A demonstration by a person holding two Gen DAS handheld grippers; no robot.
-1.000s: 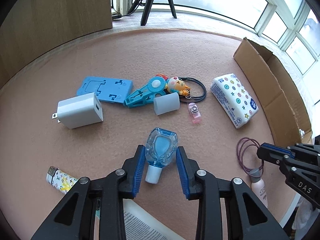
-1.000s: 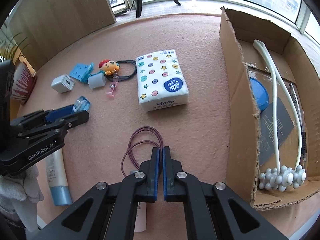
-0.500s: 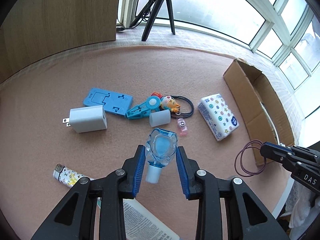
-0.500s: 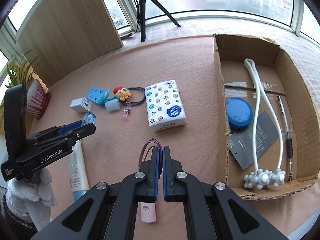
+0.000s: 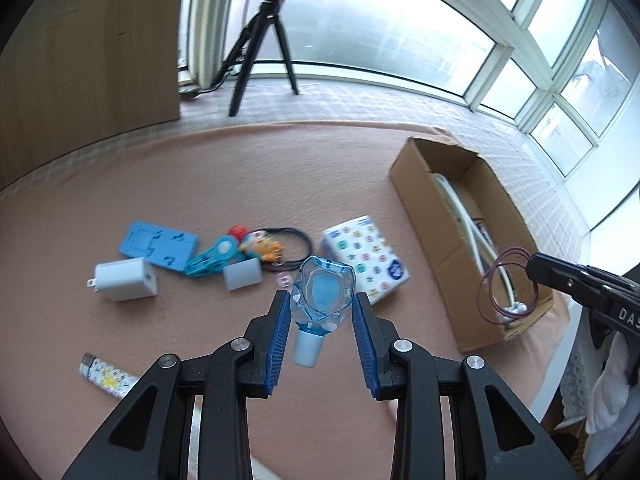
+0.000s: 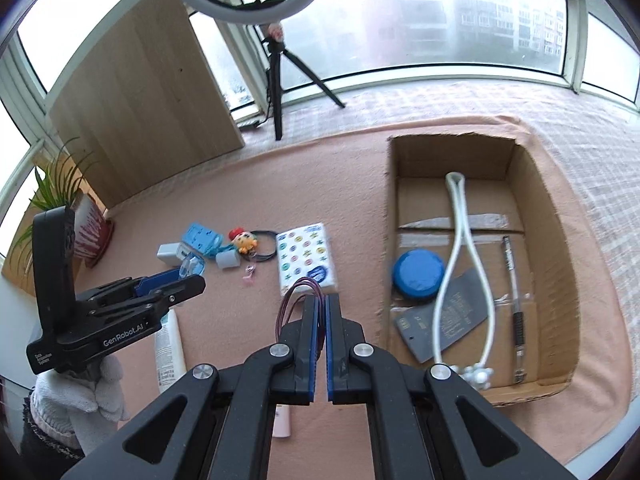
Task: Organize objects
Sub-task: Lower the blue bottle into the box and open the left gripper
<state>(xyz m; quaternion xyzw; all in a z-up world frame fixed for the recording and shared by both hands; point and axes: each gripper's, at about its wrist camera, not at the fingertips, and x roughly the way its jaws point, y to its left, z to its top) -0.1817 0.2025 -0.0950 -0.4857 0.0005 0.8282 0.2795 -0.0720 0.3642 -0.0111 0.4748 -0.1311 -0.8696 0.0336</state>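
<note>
Grippers first. The left gripper (image 5: 320, 304) pinches a small clear blue bottle (image 5: 323, 294) between its two blue pads (image 5: 280, 340). The bottle's white cap (image 5: 306, 346) points back toward the camera, and the bottle hangs in the air above the pink cloth (image 5: 248, 176).

The right gripper (image 6: 321, 304) has its pads pressed together on some thin purple hair ties (image 6: 298, 292). The loops stick out at about 10 o'clock from the tips. In the left view the same loops (image 5: 506, 286) dangle in front of the cardboard box (image 5: 452, 256).

From the right gripper's tips, the star-dotted tissue pack (image 6: 306, 256) lies just past them at 11 o'clock. The box (image 6: 560, 280) sits at 2 o'clock. Inside it lie a white looped massager (image 6: 460, 264), a blue round lid (image 6: 418, 274), a dark card (image 6: 452, 326) and a pen (image 6: 514, 300).

At 10 o'clock, farther off, a little pile lies on the cloth: a cartoon doll keychain (image 6: 245, 240), a grey cap (image 6: 228, 259), a blue phone stand (image 6: 199, 237) and a white plug charger (image 6: 168, 253).

A white tube (image 6: 170, 346) lies at 8 o'clock, near a white glove (image 6: 76, 400) on the hand that holds the left gripper. A patterned lighter (image 5: 106, 376) lies at 8 o'clock in the left view.
</note>
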